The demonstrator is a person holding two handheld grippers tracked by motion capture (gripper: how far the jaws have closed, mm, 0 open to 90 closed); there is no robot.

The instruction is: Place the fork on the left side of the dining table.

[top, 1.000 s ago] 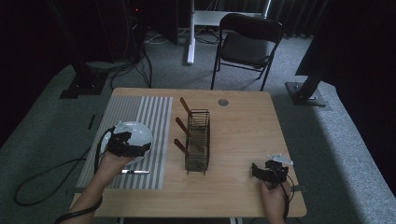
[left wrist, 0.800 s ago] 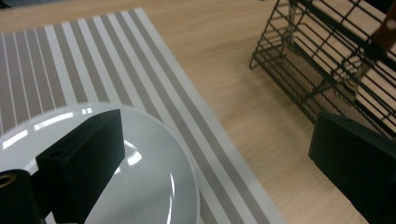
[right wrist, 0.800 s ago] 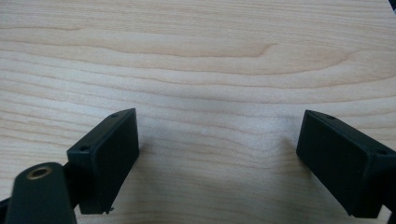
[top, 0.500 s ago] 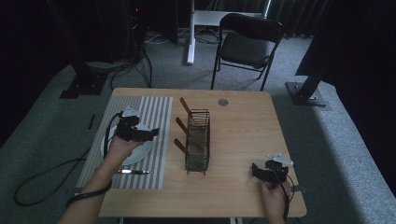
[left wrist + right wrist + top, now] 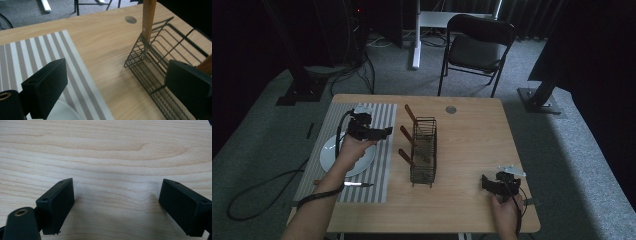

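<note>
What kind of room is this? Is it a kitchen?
Probably not a kitchen: more likely a dark studio or lab. A wooden table stands on grey carpet, black stands and floor cables surround it, beside a folding chair.

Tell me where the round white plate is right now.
In the high view, the round white plate lies on the striped grey placemat at the table's left side, under the person's left hand, left of the black wire rack.

The high view looks forward and down over the whole light wooden bench (image 5: 472, 150). The left gripper view looks close across its striped grey placemat (image 5: 30, 55) toward the black wire rack (image 5: 160, 65), both shared. The right gripper view, seemingly nearest, faces bare woodgrain.
</note>
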